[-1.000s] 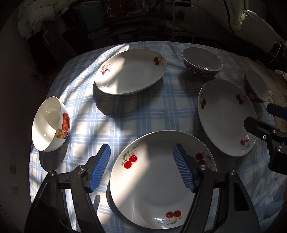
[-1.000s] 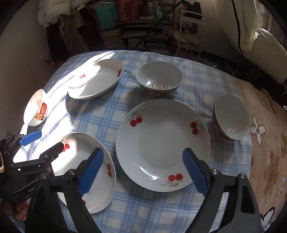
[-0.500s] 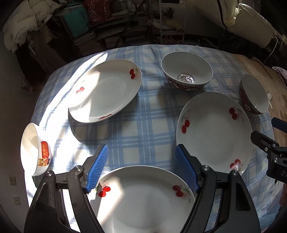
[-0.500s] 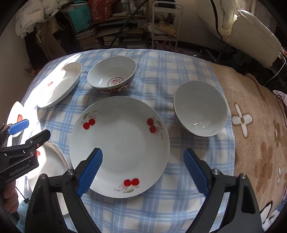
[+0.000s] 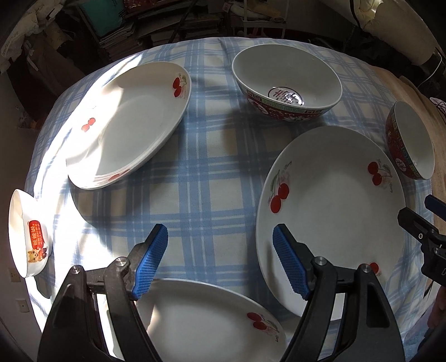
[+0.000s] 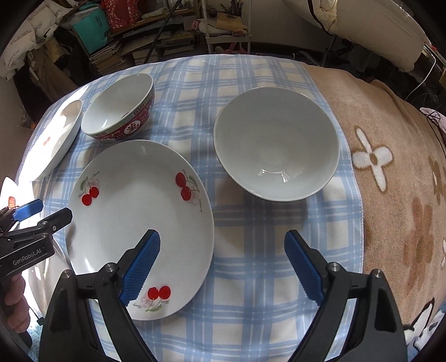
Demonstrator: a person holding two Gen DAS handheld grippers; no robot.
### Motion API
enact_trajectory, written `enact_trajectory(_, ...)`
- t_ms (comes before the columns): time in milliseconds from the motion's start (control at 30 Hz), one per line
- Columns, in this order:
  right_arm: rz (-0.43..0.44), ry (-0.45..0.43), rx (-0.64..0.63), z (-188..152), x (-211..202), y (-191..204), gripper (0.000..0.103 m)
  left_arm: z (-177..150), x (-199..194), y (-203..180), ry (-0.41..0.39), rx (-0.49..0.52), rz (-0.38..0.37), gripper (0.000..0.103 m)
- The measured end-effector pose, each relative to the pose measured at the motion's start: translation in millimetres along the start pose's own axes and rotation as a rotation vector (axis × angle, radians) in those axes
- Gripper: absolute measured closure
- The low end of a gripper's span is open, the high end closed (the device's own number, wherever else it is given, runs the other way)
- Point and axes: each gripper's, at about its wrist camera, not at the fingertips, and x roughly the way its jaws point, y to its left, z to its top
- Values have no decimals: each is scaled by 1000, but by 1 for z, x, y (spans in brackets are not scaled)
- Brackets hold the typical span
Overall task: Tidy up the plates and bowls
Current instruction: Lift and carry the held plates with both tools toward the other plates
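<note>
Left wrist view: the left gripper (image 5: 220, 260) hangs over a checked cloth (image 5: 195, 156), jaws spread and empty, with one cherry plate (image 5: 211, 320) directly beneath its fingers, a second cherry plate (image 5: 334, 211) just to its right and a third (image 5: 131, 122) ahead to its left. A red-patterned bowl (image 5: 287, 83) sits ahead and slightly right, another red bowl (image 5: 409, 139) far right, and a small white bowl (image 5: 28, 234) with a cartoon label tips at the cloth's left edge.

From the right wrist camera, the right gripper (image 6: 223, 264) is likewise spread wide and holds nothing; its left finger overlaps the near rim of the middle plate (image 6: 133, 222), while the plain-looking bowl (image 6: 276, 142) stands ahead of its right finger.

Nothing is stacked yet, so the job appears to be at its start. The likely step is a first pick; a rim grip on a plate probably works best with one pad slid under the lip and the other on top, taken low and slowly, since glazed crockery may slip and the soft cloth may drag.

Beyond the cloth lies a tan flowered blanket (image 6: 395, 156) to the right, and the dim room behind holds piled books (image 6: 111, 55), boxes and a pale padded seat (image 6: 362, 25). Hard sunlight washes out the left side.
</note>
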Motion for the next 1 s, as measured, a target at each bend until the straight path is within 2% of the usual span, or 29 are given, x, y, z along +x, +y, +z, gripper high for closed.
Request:
enact_trajectory(100,10,19,18,1,9,-3,13,1,9,-1,24,-5,-47,25)
enact_trajectory(233,1,45,18,1,20,-6,24,0,17,0,27,-17,-38,25)
enact_trajectory(333,19,52,11,1,24,-7,32,-1,22,-3,33,-6,-28,20)
enact_trajectory(400,38,59,17,2,27,-9,44,-2,23,-6,36,12,-17,17)
enact_trajectory(533,80,56,16,4,30,-7,59,-3,27,-14,31,18,-28,16)
enact_trajectory(600,110,58,10,4,31,-5,74,-5,27,-16,21,7,-36,17)
enact_trajectory(633,119,58,8,5,31,-3,77,-5,28,-17,15,-1,-43,17)
enact_trajectory(667,123,59,3,5,31,-1,82,-6,27,-17,6,-8,-59,24)
enact_trajectory(733,118,56,-15,5,31,5,87,-8,24,-20,-12,-19,-118,47)
enact_trajectory(767,110,53,-22,5,31,7,87,-9,20,-21,-22,-14,-152,69)
enact_trajectory(800,109,51,-23,6,31,9,87,-9,17,-24,-21,-10,-167,77)
enact_trajectory(867,122,52,-14,6,31,7,87,-7,17,-27,-24,-14,-148,77)
enact_trajectory(1000,137,42,8,4,26,4,89,-6,15,-19,-6,-62,-187,79)
